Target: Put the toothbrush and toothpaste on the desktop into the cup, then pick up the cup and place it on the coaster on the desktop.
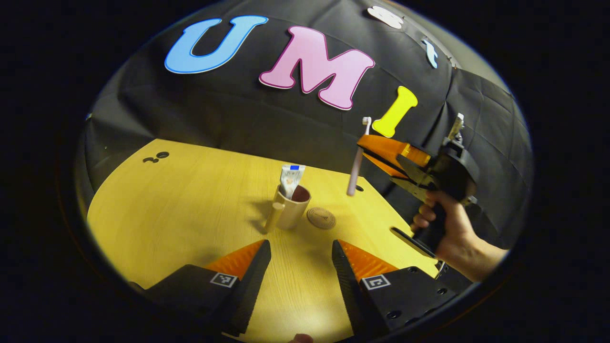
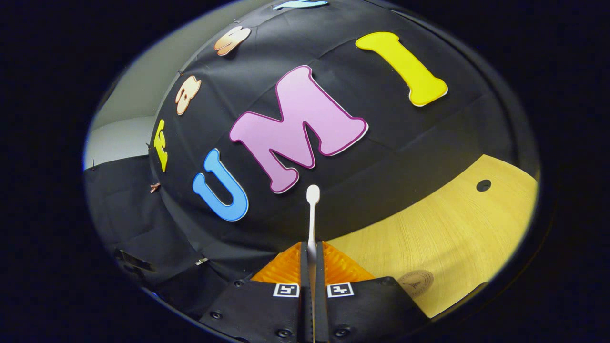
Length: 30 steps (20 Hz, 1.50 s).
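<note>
Your right gripper (image 1: 369, 151), right of centre, pinches the light, stiff pink-handled toothbrush (image 1: 355, 171) mid-handle, your left gripper (image 1: 301, 257) gaping empty below the beige plastic cup (image 1: 291, 209).

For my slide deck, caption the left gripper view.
Right gripper holds toothbrush above the desktop; toothpaste already stands in cup beside coaster.

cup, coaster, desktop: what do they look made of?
Cup: looks like matte beige plastic or ceramic with a dark brown inside; the even, unglossy wall leaves it open. Coaster: probably wood or cork, a flat brown disc with a stamped mark. Desktop: pale wood or wood-look laminate, with fine straight grain and a soft sheen.
</note>
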### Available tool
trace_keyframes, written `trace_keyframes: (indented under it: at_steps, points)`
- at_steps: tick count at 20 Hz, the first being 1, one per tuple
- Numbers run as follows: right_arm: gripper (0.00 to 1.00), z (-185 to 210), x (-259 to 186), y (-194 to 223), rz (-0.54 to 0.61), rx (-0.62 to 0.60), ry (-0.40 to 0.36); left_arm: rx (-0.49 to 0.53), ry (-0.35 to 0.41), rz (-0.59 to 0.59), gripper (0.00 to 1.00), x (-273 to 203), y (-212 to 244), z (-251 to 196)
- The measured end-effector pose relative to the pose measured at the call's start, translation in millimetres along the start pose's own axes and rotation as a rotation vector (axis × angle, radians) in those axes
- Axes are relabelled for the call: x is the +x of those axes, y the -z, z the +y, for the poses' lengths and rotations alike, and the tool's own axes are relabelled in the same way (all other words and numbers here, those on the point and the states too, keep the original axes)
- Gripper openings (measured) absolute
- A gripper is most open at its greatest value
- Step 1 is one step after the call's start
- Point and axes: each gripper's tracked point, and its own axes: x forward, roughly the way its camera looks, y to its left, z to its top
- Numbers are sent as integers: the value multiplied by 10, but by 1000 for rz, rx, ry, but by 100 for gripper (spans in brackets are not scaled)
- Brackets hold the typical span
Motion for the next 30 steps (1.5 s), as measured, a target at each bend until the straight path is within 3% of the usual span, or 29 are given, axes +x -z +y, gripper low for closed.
trace_keyframes:
  at_steps: [7, 16, 23, 28, 30]
  points:
    - [6, -217, 524, 412, -19, -32, -39, -77, -78, 12, 80, -350, 307, 152]
    - [6, -666, 797, 810, 10, -107, 9, -123, -130, 27, 80, -298, 539, 139]
    - [8, -656, 710, 966, 64, -185, -20, -116, -116, 13, 80, -168, 433, -35]
    - [12, -598, 506, 1128, 162, -171, -48, -98, -117, 13, 80, 22, 287, -62]
    - [24, -570, 429, 1205, 203, -157, -51, -89, -123, 26, 80, 100, 228, -47]
